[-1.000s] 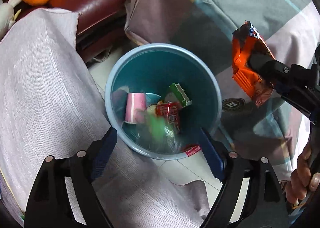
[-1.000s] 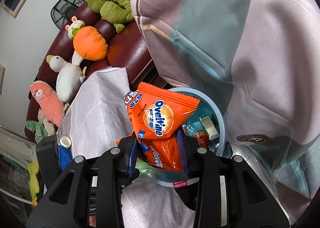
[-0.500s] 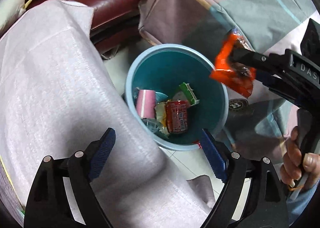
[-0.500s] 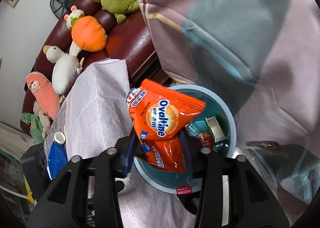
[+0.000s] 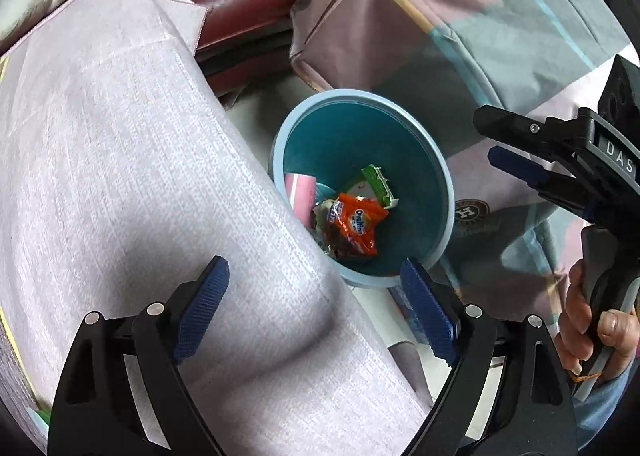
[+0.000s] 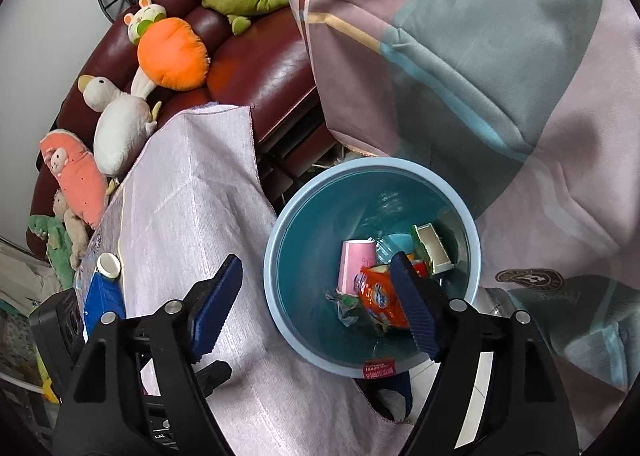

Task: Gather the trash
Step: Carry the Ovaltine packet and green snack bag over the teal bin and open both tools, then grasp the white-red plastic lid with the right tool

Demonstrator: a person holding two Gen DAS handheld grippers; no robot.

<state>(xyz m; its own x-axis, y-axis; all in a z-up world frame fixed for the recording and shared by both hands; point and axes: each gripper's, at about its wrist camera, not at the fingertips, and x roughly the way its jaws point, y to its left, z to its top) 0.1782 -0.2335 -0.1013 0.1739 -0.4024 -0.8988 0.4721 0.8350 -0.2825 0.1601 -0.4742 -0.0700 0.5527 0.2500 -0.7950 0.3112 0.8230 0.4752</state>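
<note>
A light blue trash bin [image 5: 440, 171] [image 6: 276, 240] stands on the floor beside the cloth-covered table. Inside it lie an orange Ovaltine wrapper [image 5: 356, 221] [image 6: 378, 296], a pink paper cup [image 5: 299, 195] [image 6: 354, 264], a green-and-white carton [image 5: 376, 181] [image 6: 432, 250] and crumpled plastic. My left gripper [image 5: 314, 306] is open and empty above the table edge near the bin. My right gripper [image 6: 316, 300] is open and empty over the bin; it also shows in the left wrist view [image 5: 504, 139] at the right.
A grey-pink tablecloth [image 5: 120, 175] [image 6: 192, 207] covers the table left of the bin. A blue carton with a white cap [image 6: 102, 292] stands on it. A plaid blanket [image 6: 480, 55] hangs to the right. A maroon sofa [image 6: 260, 67] with plush toys is behind.
My right gripper opened and let go of the Ovaltine wrapper, which dropped into the bin. The left gripper drew back a little over the table.
</note>
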